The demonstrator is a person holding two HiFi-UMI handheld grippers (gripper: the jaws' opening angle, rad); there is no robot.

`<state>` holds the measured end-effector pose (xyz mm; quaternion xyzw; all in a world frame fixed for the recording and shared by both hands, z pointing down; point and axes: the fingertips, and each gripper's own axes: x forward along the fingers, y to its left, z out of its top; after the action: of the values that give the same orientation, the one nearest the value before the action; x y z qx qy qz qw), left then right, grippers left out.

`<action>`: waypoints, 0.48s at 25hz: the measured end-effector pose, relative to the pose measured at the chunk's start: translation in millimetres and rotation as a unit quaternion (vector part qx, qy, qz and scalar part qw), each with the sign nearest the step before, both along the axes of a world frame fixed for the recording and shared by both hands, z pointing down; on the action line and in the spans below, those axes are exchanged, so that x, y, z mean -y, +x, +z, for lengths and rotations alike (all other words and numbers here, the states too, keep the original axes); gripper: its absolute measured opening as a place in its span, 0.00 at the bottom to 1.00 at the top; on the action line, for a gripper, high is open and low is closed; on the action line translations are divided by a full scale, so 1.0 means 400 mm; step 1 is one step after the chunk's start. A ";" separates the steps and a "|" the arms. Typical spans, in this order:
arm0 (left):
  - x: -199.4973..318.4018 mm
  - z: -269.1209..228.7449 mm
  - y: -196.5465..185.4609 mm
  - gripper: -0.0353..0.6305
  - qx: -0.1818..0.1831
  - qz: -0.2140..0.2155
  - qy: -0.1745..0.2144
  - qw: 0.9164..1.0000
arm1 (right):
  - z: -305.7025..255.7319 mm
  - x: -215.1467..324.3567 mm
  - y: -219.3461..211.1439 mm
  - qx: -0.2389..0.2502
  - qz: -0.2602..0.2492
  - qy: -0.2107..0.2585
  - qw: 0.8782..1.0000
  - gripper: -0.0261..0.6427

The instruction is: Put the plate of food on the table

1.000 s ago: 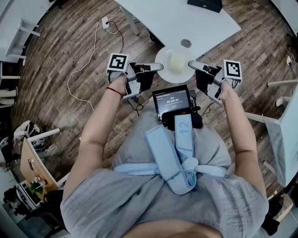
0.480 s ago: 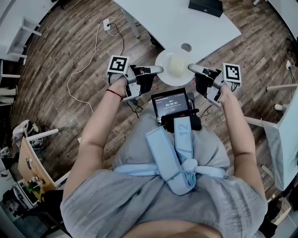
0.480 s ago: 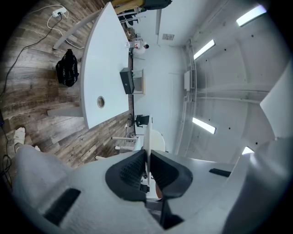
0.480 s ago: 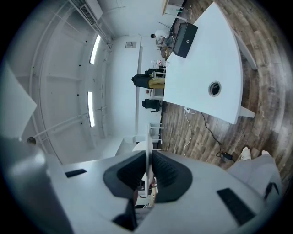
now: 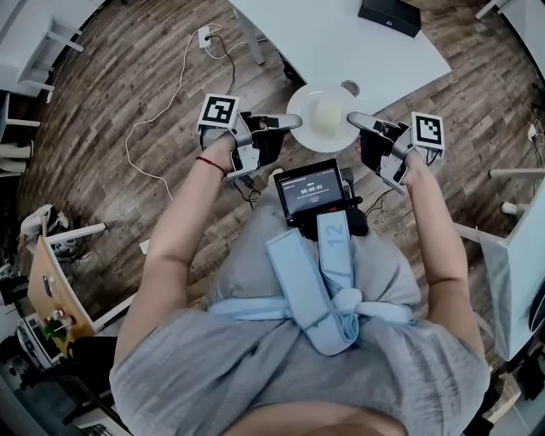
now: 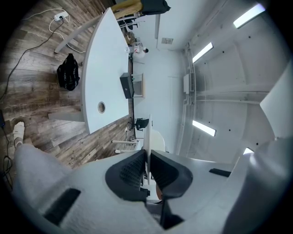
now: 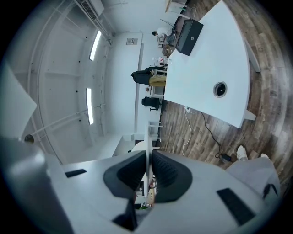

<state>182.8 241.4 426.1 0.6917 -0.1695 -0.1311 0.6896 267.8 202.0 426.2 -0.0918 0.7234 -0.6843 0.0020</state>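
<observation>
Nearest the body: a small screen point(image 5: 312, 189) on the chest, just behind the plate.

Plate point(image 5: 303, 129): white, round, held in the air and apparently level, with a pale block of food point(image 5: 324, 112) on its middle.

Left gripper point(image 5: 295, 122) is clamped on the plate's left rim and the right gripper point(image 5: 352, 118) on its right rim, directly opposite. In the left gripper view the ribbed pads point(image 6: 126, 172) pinch a thin white edge. The right gripper view shows the same, pads point(image 7: 167, 171) closed on the rim. The line of grip runs left to right across the plate.

Table point(image 5: 341, 43): white, lies straight beyond the plate. In the head view the plate's far rim overlaps the table's near corner, just short of the round cable hole point(image 5: 350, 87).

Judgement: the plate is not yet set down. Both gripper views look onto the tabletop, so it probably rides above the surface.

Coming move — carry forward, away from the body, then lower. Neither gripper is clearly nearer the table, so both should advance together or the food tips. Landing at the corner looks marginal; further in seems safer.

Far beyond the plate: a black box point(image 5: 388, 12) on the table, well apart. A power strip point(image 5: 205, 36) with its cable lies on the floor, beyond and left.
</observation>
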 end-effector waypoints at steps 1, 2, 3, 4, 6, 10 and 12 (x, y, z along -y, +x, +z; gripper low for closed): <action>0.001 0.000 -0.001 0.10 0.000 -0.001 0.001 1.000 | 0.001 0.002 -0.001 -0.001 -0.001 0.001 1.000 0.11; 0.003 0.000 -0.001 0.10 0.000 -0.003 0.002 1.000 | 0.002 0.005 -0.002 -0.001 -0.002 0.002 1.000 0.11; 0.005 0.000 -0.001 0.10 0.001 -0.004 0.003 1.000 | 0.003 0.007 -0.002 -0.001 -0.004 0.004 1.000 0.11; 0.007 0.003 -0.001 0.10 0.002 -0.004 0.005 1.000 | 0.004 0.009 -0.003 0.000 -0.006 0.007 1.000 0.11; 0.012 0.012 -0.002 0.10 0.006 -0.003 0.007 1.000 | 0.012 0.014 -0.005 0.001 -0.007 0.010 1.000 0.11; 0.076 0.024 -0.084 0.10 0.006 -0.003 -0.002 1.000 | 0.026 0.079 -0.086 -0.008 -0.003 0.004 1.000 0.11; 0.136 0.016 -0.159 0.10 0.006 -0.003 -0.003 1.000 | 0.017 0.136 -0.160 -0.015 -0.003 0.003 1.000 0.11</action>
<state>119.0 187.1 432.4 0.6898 -0.1761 -0.1282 0.6904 203.7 147.7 433.1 -0.0996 0.7254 -0.6810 -0.0103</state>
